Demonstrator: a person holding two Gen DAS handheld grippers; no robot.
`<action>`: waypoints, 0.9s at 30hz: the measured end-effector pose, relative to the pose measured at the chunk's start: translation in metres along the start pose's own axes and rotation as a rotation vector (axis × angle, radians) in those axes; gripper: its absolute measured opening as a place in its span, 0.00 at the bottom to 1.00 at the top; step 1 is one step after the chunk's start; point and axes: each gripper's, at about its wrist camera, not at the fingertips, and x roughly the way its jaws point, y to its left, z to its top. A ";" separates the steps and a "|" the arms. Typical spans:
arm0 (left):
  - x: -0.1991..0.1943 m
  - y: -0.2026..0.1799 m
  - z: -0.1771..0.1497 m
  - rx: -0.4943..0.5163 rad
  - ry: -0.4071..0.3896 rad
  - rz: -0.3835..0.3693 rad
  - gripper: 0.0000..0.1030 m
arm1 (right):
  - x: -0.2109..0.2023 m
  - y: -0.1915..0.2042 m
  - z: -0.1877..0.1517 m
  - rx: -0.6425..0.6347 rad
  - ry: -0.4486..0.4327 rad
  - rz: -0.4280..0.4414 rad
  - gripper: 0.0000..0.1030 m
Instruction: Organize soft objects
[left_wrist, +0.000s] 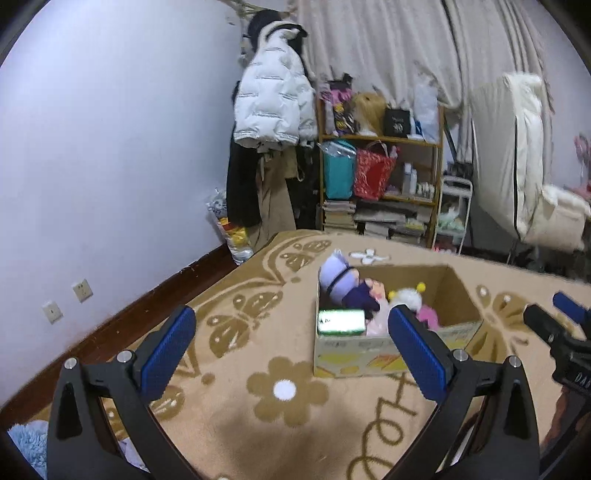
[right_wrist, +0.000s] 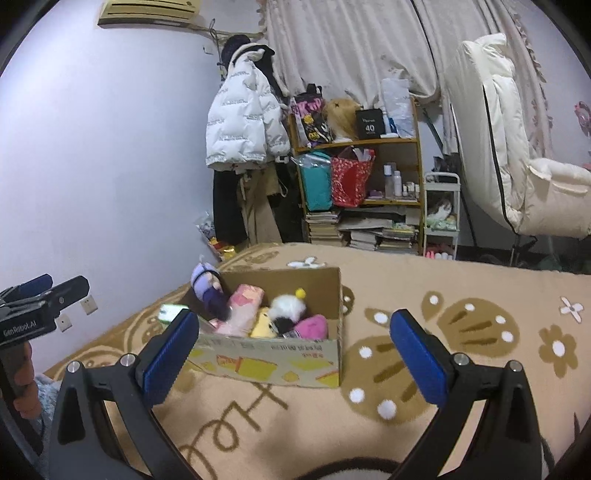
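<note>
My left gripper (left_wrist: 291, 347) fingers spread wide and empty, my right gripper (right_wrist: 295, 350) fingers likewise released, cardboard box (right_wrist: 280, 360) just ahead between both pairs on the patterned blanket (right_wrist: 461, 295), plush toys (right_wrist: 291, 314) piled inside, purple doll (left_wrist: 341, 278) at its far corner.

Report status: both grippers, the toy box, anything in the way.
Left gripper open, empty. Right gripper open, empty. Cardboard box on blanket, soft toys inside. Nothing blocking.
</note>
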 end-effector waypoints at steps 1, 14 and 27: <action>0.002 -0.003 -0.003 0.019 0.005 0.003 1.00 | 0.000 -0.002 -0.002 0.003 0.001 -0.001 1.00; 0.005 -0.014 -0.010 0.050 0.019 -0.028 1.00 | 0.006 -0.008 -0.012 0.004 0.033 -0.008 1.00; 0.009 -0.018 -0.014 0.071 0.032 -0.041 1.00 | 0.006 -0.007 -0.012 0.005 0.035 -0.008 1.00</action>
